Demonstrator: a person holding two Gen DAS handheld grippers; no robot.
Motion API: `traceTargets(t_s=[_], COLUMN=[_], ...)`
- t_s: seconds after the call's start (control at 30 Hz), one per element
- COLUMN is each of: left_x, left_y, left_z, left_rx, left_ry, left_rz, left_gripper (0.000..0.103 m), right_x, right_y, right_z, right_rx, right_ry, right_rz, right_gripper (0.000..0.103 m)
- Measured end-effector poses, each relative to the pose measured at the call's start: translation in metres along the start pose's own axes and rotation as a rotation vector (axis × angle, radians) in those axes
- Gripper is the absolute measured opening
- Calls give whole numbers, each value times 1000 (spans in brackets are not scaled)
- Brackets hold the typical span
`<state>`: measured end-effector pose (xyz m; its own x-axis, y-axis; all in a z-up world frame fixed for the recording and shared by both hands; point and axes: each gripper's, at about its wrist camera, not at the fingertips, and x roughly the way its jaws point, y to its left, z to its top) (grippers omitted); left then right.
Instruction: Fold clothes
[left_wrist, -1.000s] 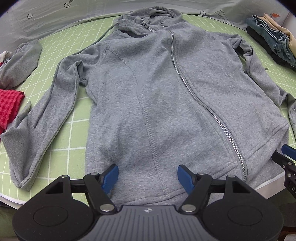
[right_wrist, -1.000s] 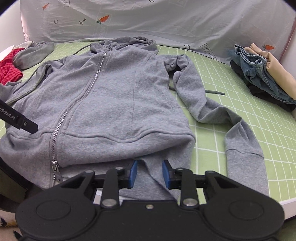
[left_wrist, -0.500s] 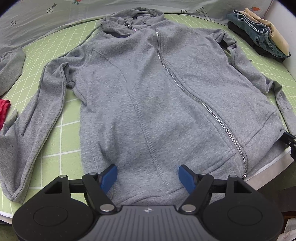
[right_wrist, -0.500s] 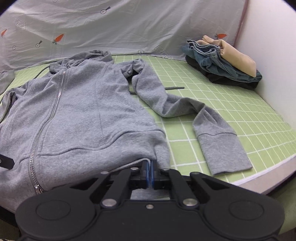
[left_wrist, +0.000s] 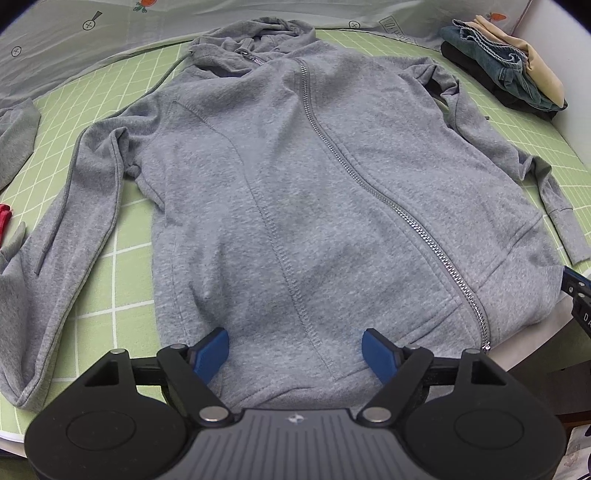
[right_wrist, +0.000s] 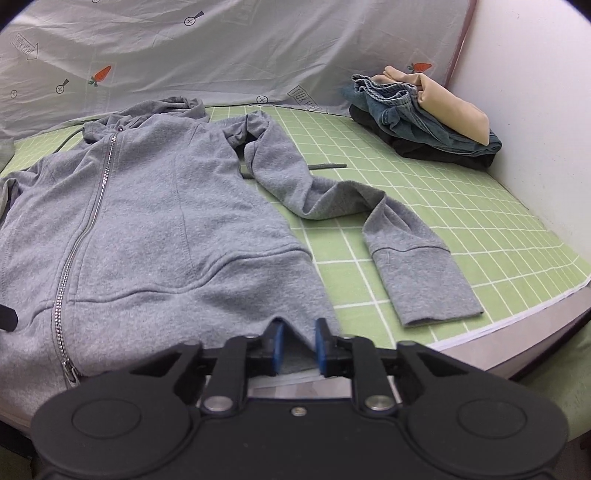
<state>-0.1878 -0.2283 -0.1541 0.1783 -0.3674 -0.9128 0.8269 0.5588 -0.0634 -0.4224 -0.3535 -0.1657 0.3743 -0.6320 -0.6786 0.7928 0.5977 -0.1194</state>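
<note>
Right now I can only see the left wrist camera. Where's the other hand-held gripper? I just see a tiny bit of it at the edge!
Observer: The right hand-held gripper is at the bottom corner of the hoodie. Hem cloth sits between its blue pads, which stand a little apart.
Operator: Is the sleeve over there hanging off the mat?
Observer: No. Its cuff lies flat on the green mat, just inside the front edge.
Operator: Is anything hiding behind that sleeve?
Observer: Yes, the end of a grey drawstring pokes out onto the mat beyond it.
</note>
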Motion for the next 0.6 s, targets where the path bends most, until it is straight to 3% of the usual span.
traceTargets(t_s=[0.1, 0.3, 0.33, 0.43, 0.53, 0.6], left_x=[-12, -46, -49, -57, -60, -60], left_y=[5, 31, 34, 42, 52, 54], left_z=[1, 1, 2, 6, 12, 16], left_rx=[-17, -100, -109, -89, -112, -132], left_ry=[-14, -84, -91, -121, -126, -126], left_rz=[-24, -59, -23, 51, 66, 68], left_gripper=[80, 80, 80, 80, 80, 80], right_x=[-12, -20, -21, -24, -18, -10], right_y=[-9, -20, -21, -25, -25, -25], right_z=[4, -2, -1, 4, 17, 28], right_rx=[30, 109, 124, 164, 168, 165], right_ry=[-25, 35, 32, 18, 7, 9], right_rz=[-36, -68, -80, -114, -115, -108], right_gripper=[1, 4, 11, 49, 55, 75])
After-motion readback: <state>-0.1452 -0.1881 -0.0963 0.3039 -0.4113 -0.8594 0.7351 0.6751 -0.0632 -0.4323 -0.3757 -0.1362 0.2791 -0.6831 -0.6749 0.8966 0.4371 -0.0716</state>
